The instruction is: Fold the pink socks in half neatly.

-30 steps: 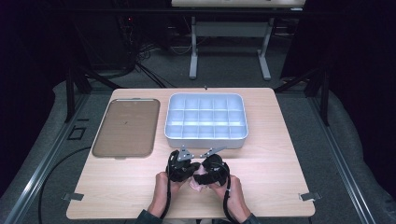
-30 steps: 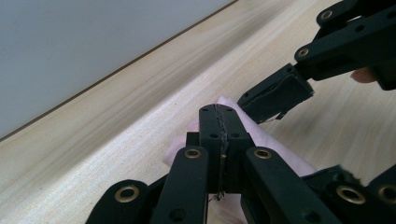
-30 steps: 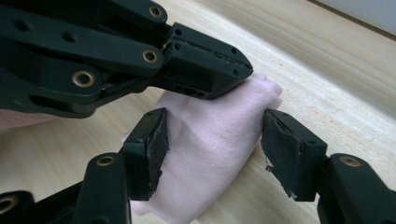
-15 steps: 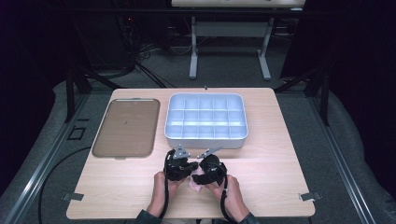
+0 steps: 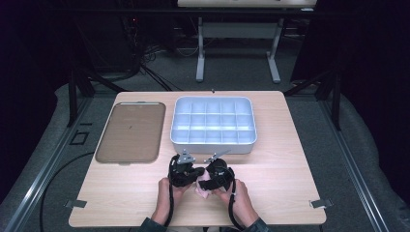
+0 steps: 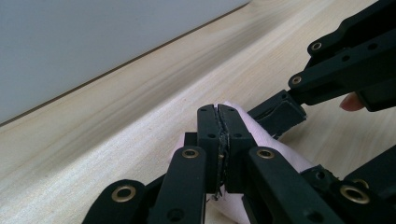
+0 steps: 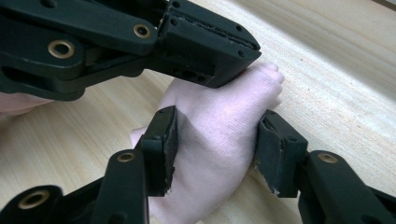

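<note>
From above we barely make out the pink cloth (image 5: 205,185): the two grippers cover most of it. In the left gripper view, the left gripper (image 6: 218,122) hides the cloth's middle and the bottom edge cuts it off. In the right gripper view its lower end runs out of frame too.

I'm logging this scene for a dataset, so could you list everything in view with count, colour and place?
pink cloth: one, pale pink, bunched on the table's near middle, between both grippers
compartment tray: one, light blue-grey, many cells, table's far middle
flat tray: one, brown, left of the compartment tray
table: one, light wood
desk frame: one, white legs, on the floor beyond the table
left gripper: one, black, jaws shut on the pink cloth
right gripper: one, black, jaws around the pink cloth's middle
hands: two, at the near edge
</note>
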